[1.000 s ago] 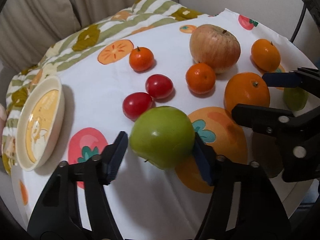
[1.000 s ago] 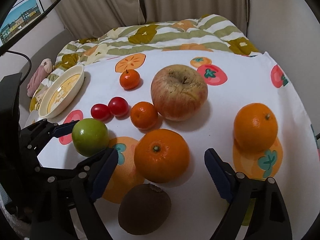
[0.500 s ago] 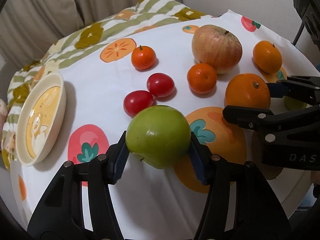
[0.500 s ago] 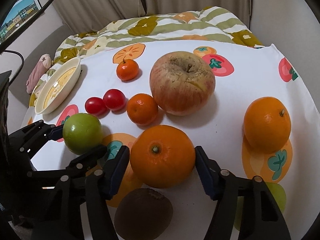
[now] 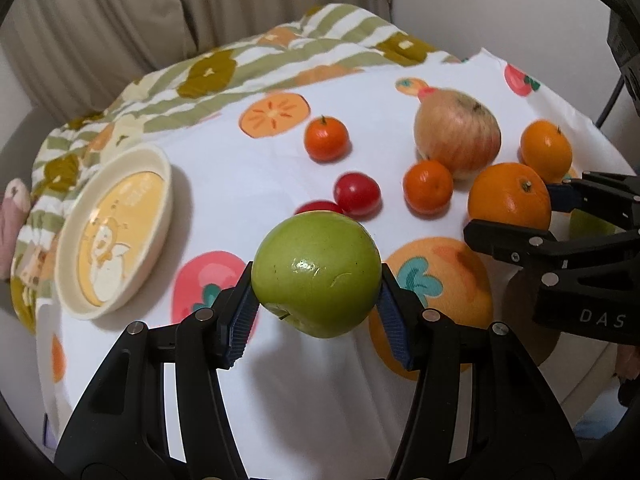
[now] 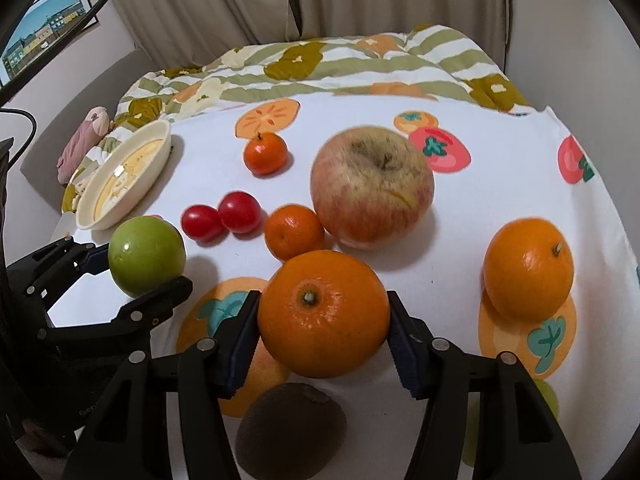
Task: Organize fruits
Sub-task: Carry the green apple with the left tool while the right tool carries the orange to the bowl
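Note:
My left gripper (image 5: 316, 300) is shut on a green apple (image 5: 316, 274) and holds it just above the fruit-print cloth; the apple also shows in the right wrist view (image 6: 146, 255). My right gripper (image 6: 322, 334) is shut on a large orange (image 6: 323, 314), which also shows in the left wrist view (image 5: 510, 196). A cream bowl (image 5: 116, 232) sits tilted at the left edge. On the cloth lie a big red-yellow apple (image 6: 372, 194), a second orange (image 6: 528, 268), two mandarins (image 6: 294, 232), two red tomatoes (image 6: 222, 216) and a brown kiwi (image 6: 290, 430).
The round table's edge falls away at the front and right. A striped quilt (image 6: 320, 64) lies behind the table, with curtains beyond. A pink plush toy (image 6: 82, 142) lies past the bowl. A small green fruit (image 6: 546, 398) sits at the right front.
The left gripper closed on the green apple and raised it slightly. The right gripper moved forward around the large orange and closed on it.

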Available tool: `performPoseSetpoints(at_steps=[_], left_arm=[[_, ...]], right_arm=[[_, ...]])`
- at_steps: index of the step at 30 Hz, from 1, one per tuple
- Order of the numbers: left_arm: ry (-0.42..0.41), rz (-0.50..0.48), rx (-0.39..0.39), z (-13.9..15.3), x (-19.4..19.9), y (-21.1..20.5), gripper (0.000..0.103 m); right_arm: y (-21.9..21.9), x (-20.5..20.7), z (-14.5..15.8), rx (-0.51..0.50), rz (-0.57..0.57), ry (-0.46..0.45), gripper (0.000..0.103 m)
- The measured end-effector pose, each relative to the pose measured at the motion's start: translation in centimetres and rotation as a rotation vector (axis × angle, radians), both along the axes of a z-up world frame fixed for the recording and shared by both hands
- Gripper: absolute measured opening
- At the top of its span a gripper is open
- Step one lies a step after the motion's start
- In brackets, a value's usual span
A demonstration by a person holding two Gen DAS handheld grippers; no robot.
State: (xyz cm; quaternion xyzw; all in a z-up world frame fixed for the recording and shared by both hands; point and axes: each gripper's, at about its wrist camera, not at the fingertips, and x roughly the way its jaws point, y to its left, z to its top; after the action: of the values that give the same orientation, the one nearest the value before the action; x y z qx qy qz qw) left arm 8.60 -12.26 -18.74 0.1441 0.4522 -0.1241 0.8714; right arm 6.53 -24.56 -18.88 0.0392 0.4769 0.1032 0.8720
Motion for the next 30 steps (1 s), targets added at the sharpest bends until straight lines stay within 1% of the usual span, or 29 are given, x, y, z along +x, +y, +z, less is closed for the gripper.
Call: performPoseSetpoints(at_steps=[4,10,14,18,24,27,30], left_arm=[[-0.027,0.038,-0.011,2.1,-0.2,0.6,0.06],[-0.095,0.112,-0.022,6.0,-0.2,2.3,0.06],[-0.124,0.168,-0.052,8.5,0.5,4.7,0.06],[-0.152,0.198,-0.053,10.1,1.2,7.6,0.06],[-0.157,0.21,-0.062,11.1,3.4,12.4,0.06],[-0.148,0.197,-0.06,11.2,4.8,15.0,0.06],[-0.132,0.175,-0.057,10.8,6.4,17.2,0.06]], right_arm=[[0.3,-0.3,1.8,0.004,0.029,-0.028,0.055],[1.5,-0.2,5.2,0.016,0.084,-0.076,0.055],[3.1,0.2,7.4,0.01,0.122,-0.117,0.055],[5.2,1.1,9.3,0.022,0.145,-0.147,0.055],[9.5,3.0,11.0,0.041,0.146,-0.175,0.055],[12.0,4.4,11.2,0.061,0.13,-0.168,0.055],[14.0,5.7,11.1,0.067,0.112,-0.154,0.055]])
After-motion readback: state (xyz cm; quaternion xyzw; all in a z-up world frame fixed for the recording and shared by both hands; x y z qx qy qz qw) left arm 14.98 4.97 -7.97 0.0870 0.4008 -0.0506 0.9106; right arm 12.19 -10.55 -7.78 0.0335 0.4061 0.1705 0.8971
